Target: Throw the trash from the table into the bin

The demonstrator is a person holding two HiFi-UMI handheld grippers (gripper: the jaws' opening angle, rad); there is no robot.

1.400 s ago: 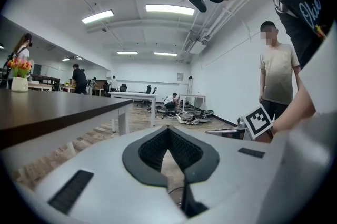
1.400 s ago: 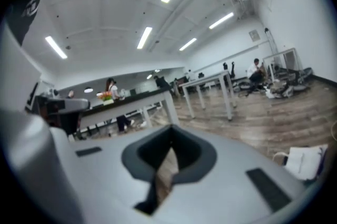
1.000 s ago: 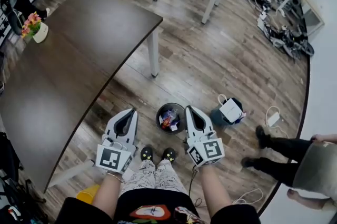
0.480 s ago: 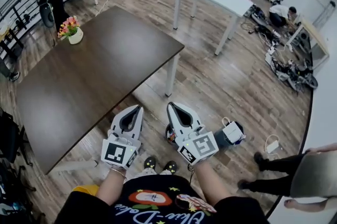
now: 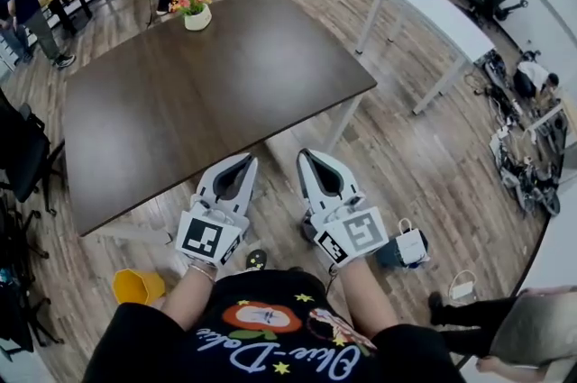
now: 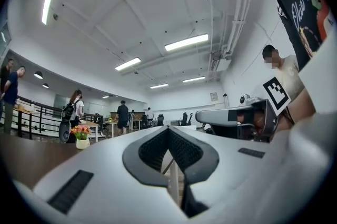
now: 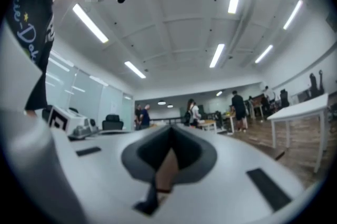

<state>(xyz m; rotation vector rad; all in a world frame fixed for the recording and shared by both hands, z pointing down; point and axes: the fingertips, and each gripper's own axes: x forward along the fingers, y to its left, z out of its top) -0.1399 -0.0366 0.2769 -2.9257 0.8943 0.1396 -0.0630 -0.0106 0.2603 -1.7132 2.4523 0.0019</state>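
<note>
The left tool (image 5: 243,163) and the right tool (image 5: 306,156), two in all, are held side by side and point toward the near edge of the bench. Each has its jaws pressed together with nothing between them. The one dark brown bench (image 5: 207,93) carries a single flowerpot (image 5: 196,16) near its far edge. Of the bin (image 5: 309,232), only what looks like a dark sliver shows on the floor. It is tucked behind the right tool, and what is in it is hidden.

One white table (image 5: 433,7) stands further off on the wood-plank floor (image 5: 406,147). Near the person's feet are one yellow container (image 5: 138,287) to the left and one white paper bag (image 5: 412,246) to the right. The room is a large open office with a white ceiling and long strip lights (image 6: 187,42). Several people (image 6: 122,115) stand among desks at its far side.
</note>
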